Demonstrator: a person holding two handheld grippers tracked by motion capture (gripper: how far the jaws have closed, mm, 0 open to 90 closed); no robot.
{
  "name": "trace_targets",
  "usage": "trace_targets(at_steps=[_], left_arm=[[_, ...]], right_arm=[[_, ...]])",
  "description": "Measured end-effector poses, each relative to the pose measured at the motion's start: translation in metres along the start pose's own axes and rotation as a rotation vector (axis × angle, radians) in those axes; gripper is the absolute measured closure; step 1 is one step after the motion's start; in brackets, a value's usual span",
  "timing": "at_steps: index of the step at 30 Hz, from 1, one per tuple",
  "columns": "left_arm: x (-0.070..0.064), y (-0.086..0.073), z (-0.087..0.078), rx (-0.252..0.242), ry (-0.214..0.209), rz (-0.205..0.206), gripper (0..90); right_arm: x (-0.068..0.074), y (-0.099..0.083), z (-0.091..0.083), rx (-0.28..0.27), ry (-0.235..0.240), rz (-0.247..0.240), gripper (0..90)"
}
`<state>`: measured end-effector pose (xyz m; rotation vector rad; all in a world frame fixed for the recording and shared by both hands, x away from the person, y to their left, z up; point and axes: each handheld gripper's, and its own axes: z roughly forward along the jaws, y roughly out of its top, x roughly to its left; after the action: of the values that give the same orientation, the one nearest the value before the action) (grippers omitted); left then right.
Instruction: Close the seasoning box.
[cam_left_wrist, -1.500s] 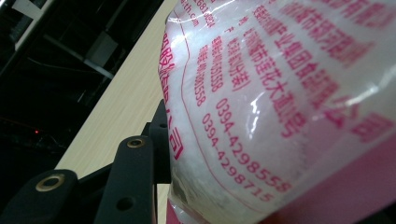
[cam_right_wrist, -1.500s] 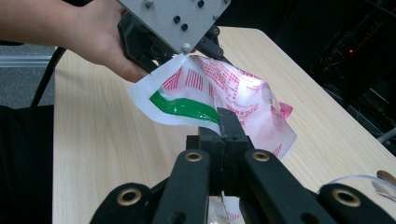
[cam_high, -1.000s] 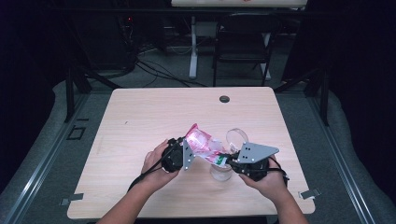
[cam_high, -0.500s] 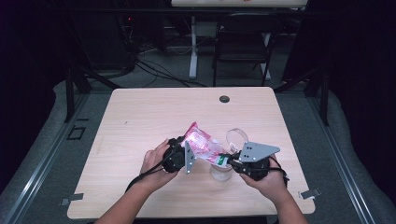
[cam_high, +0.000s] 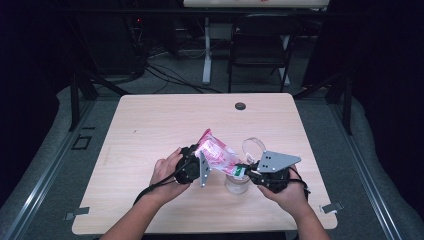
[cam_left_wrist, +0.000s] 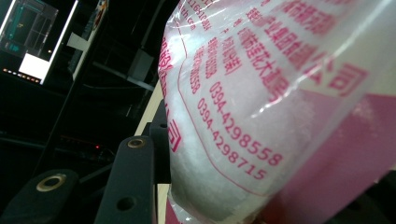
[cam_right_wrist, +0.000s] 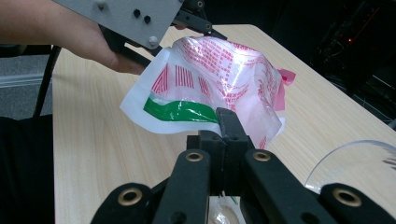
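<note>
Already both tools pinch the pink-printed clear plastic bag of white powder (cam_high: 216, 154), left tool (cam_high: 196, 167) and right tool (cam_high: 246, 172), tilted over the clear plastic cup (cam_high: 237, 183) at lower centre; pouring seems barely begun.

Pink-and-white plastic bag (cam_high: 216, 155), held above a clear cup (cam_high: 236, 183).
Crinkled, red print, green stripe near lower edge; tilted, lower end directly over the cup on the table.

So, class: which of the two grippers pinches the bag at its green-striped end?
The right gripper, jaws closed on the bag at the green stripe; the left gripper holds its pink-printed body.
</note>
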<state>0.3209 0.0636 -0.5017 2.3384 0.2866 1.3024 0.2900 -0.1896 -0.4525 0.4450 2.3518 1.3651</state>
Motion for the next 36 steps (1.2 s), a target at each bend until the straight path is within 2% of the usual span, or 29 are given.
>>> trace_targets(at_steps=[3,16,36], left_arm=[[0.0001,0.0002,-0.0007,0.015,0.001,0.027,60.3],[-0.0029,-0.0018,0.0001,0.017,0.018,0.04,60.4],[-0.0024,0.0004,-0.0028,0.038,0.05,0.1,60.5]], right_arm=[[-0.0007,-0.0029,0.0008,0.007,-0.001,0.01,90.0],[0.0003,-0.0058,0.0043,0.025,-0.008,0.012,90.0],[0.0011,-0.0103,0.0071,0.044,-0.009,0.019,90.0]])
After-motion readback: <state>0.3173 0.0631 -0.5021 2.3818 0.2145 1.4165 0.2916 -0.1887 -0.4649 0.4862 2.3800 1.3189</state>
